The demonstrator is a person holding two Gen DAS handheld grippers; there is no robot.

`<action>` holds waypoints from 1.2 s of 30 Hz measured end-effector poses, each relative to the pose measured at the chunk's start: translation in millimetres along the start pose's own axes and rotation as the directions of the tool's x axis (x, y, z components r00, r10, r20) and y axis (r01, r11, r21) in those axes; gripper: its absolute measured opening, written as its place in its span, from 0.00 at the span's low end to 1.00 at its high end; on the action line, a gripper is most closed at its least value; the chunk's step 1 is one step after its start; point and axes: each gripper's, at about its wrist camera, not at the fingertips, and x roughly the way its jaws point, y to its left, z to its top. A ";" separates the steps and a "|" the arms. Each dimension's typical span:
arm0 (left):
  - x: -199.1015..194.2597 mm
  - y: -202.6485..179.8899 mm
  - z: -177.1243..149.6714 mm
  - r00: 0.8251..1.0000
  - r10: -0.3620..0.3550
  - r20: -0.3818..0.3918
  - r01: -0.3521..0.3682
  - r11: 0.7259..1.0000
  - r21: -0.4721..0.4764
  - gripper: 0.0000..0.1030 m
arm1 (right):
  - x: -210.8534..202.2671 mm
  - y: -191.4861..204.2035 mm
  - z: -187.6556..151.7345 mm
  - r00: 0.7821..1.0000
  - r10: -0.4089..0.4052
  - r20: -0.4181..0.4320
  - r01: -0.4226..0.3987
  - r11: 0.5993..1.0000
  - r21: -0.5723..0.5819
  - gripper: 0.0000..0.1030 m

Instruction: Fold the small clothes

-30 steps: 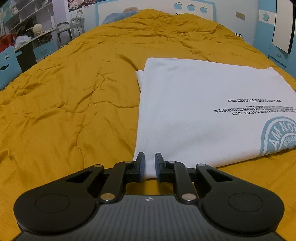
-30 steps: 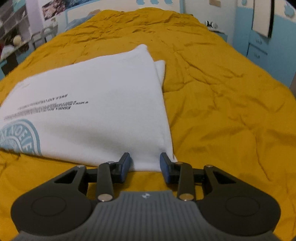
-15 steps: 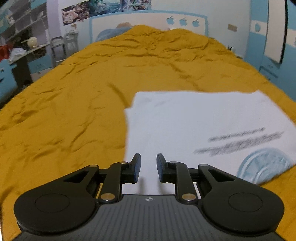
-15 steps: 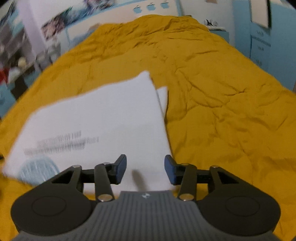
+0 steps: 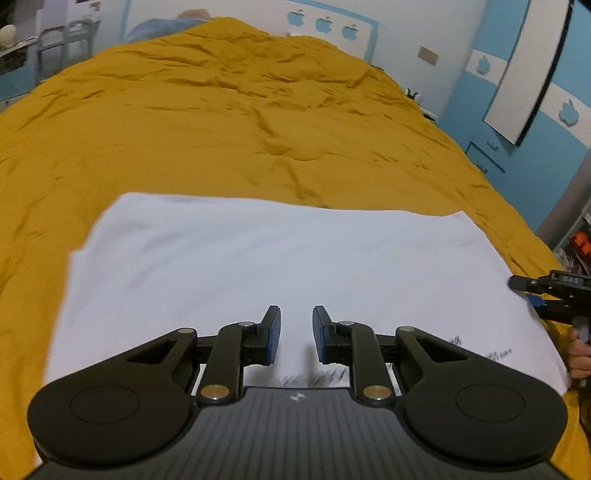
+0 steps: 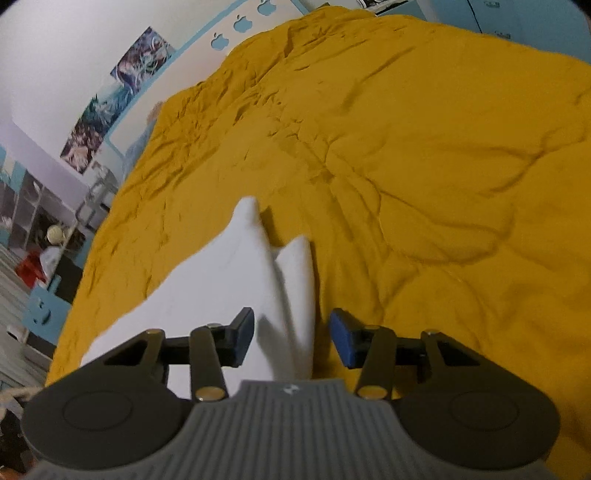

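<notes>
A folded white T-shirt [image 5: 273,266] with dark printed lettering lies flat on the mustard-yellow bedspread [image 5: 221,122]. My left gripper [image 5: 296,334] hovers over the shirt's near middle, jaws open and empty. My right gripper [image 6: 291,334] is open over the shirt's right edge [image 6: 236,273], where the fabric layers peak up between the fingers without being pinched. The right gripper also shows at the far right of the left wrist view [image 5: 532,295], at the shirt's right edge.
The bed fills most of both views. A blue wardrobe [image 5: 535,129] stands to the right of the bed. A desk and shelves with clutter [image 6: 40,240] stand to the left. The headboard wall with apple decals [image 5: 321,24] is at the far end.
Both grippers have lifted from the shirt's near edge and moved forward over it. The right gripper has opened wider and swung to the shirt's right edge, tilting.
</notes>
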 end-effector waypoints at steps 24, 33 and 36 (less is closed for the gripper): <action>112.9 -42.1 61.3 1.000 -0.010 -0.029 0.008 0.998 -0.065 0.23 | 38.7 -26.5 13.5 0.983 0.185 -0.008 -0.184 0.978 0.094 0.11; 39.5 -13.5 49.3 0.999 -0.030 0.024 0.029 0.999 0.013 0.23 | 9.9 24.7 21.5 0.994 0.107 0.017 -0.107 0.994 0.004 0.04; 17.5 14.9 44.1 0.999 0.033 0.036 -0.033 0.999 0.018 0.23 | 0.4 59.4 26.1 0.996 0.089 0.007 -0.089 0.996 -0.020 0.04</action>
